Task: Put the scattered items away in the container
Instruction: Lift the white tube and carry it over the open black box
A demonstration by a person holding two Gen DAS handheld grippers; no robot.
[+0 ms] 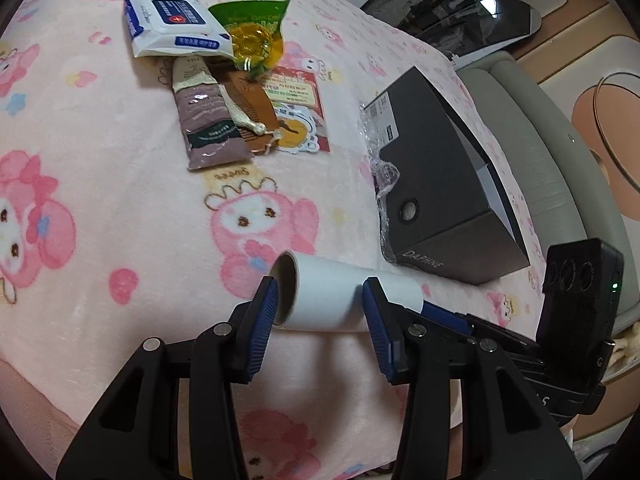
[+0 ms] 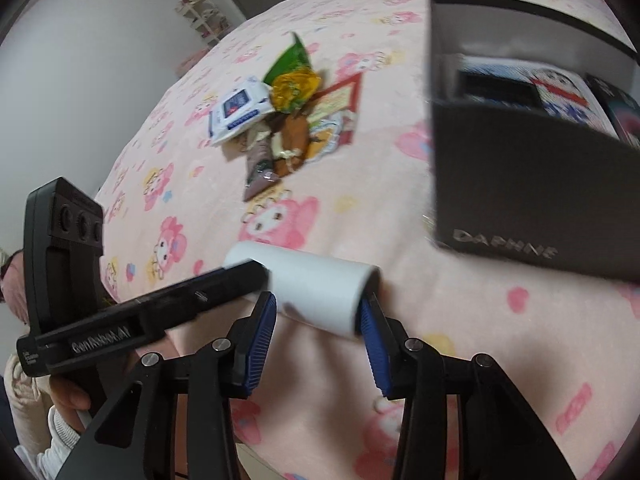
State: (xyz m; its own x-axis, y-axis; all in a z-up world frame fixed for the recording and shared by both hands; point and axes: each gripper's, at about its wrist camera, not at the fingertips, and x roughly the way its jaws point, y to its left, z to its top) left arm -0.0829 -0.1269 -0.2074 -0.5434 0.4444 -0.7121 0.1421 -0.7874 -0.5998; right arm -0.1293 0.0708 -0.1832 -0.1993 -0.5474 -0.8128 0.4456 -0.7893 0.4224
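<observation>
Two-handed lift of the white paper roll (image 1: 340, 300) toward the black box (image 1: 444, 184), which stands open-topped on the pink blanket (image 1: 120, 208) just beyond and to the right of the roll. My left gripper (image 1: 320, 312) clamps the roll across its barrel near the open cardboard end, jaws part-closed with both blue pads on it. My right gripper (image 2: 318, 320) straddles the opposite end; its jaws stand at a middling width and, through the blur, I cannot tell whether the pads press. I judge the roll light but slippery and prone to pivot, so I should keep it level, carry it over the near wall of the box, and release only once it is inside. The wipes pack (image 1: 176, 24), tube (image 1: 208, 128) and snack packets (image 1: 256, 36) remain heaped well apart, farther up the blanket
</observation>
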